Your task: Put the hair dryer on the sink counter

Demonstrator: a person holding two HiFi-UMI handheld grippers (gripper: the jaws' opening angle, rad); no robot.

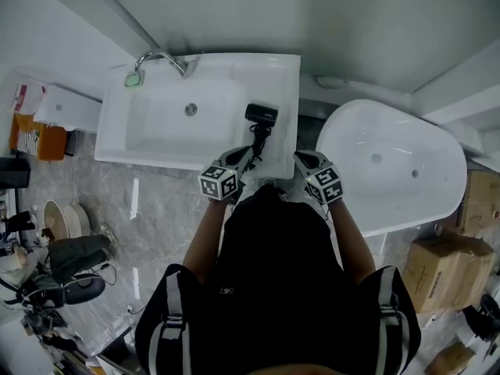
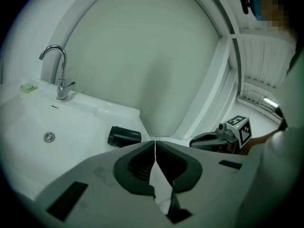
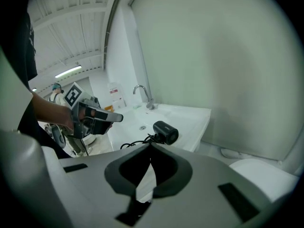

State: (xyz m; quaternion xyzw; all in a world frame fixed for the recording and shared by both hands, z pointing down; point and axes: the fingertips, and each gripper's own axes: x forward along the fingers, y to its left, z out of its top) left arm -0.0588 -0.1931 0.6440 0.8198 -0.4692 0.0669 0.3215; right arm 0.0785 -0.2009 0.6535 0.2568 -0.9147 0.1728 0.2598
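Hair dryer (image 3: 165,131) lying on the sink counter (image 1: 285,92) just ahead of left gripper (image 2: 155,142) and right gripper (image 3: 151,146), both pinched shut and empty; it looks rigid, smooth-shelled and fairly hefty, best clamped across the barrel, minding the trailing cord (image 3: 137,142).

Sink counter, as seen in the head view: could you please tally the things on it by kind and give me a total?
hair dryer: 1
faucet: 1
small green bar, possibly soap: 1
Total: 3
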